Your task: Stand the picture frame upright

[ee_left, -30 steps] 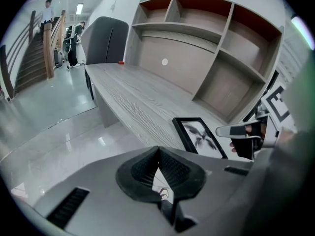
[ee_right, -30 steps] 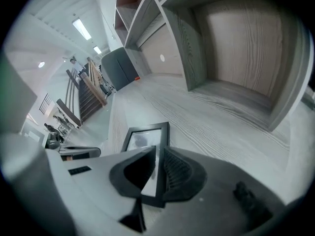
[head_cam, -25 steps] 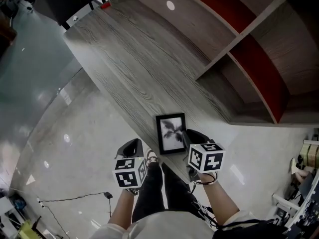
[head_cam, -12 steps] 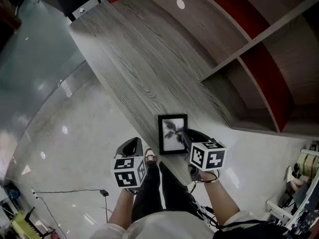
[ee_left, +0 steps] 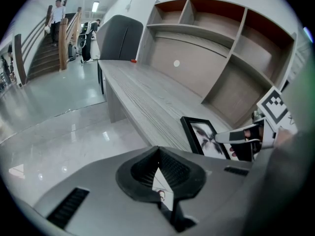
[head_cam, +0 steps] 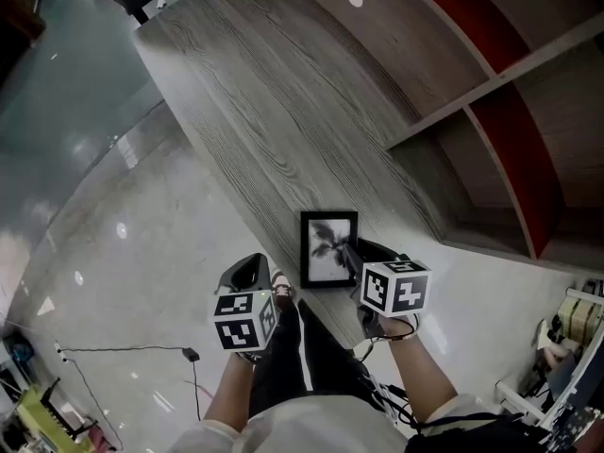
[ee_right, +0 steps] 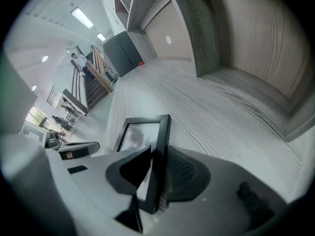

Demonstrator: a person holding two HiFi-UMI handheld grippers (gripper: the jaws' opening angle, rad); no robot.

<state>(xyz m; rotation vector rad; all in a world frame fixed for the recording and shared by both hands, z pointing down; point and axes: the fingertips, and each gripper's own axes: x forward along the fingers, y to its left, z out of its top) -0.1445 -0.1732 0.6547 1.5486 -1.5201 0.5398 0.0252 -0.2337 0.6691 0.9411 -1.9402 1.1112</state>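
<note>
"What colour is the picture frame (head_cam: 328,248)?"

"Black border. The print inside is pale grey with a dark, feathery shape."

"And the counter (head_cam: 274,111)?"

"Grey wood, streaked with darker grain. The shelf unit (head_cam: 566,130) is a browner grey, with red back panels (head_cam: 505,163)."

"The tongs?"

"Left tongs (head_cam: 247,274) and right tongs (head_cam: 354,253) are both grey with black pads. Their marker cubes are black and white squares."

"The floor (head_cam: 123,281)?"

"Glossy pale grey with bright white reflections."

Open tabletop (head_cam: 274,130) beyond picture frame (head_cam: 328,248); shelf unit (head_cam: 566,140) blocks right.
</note>
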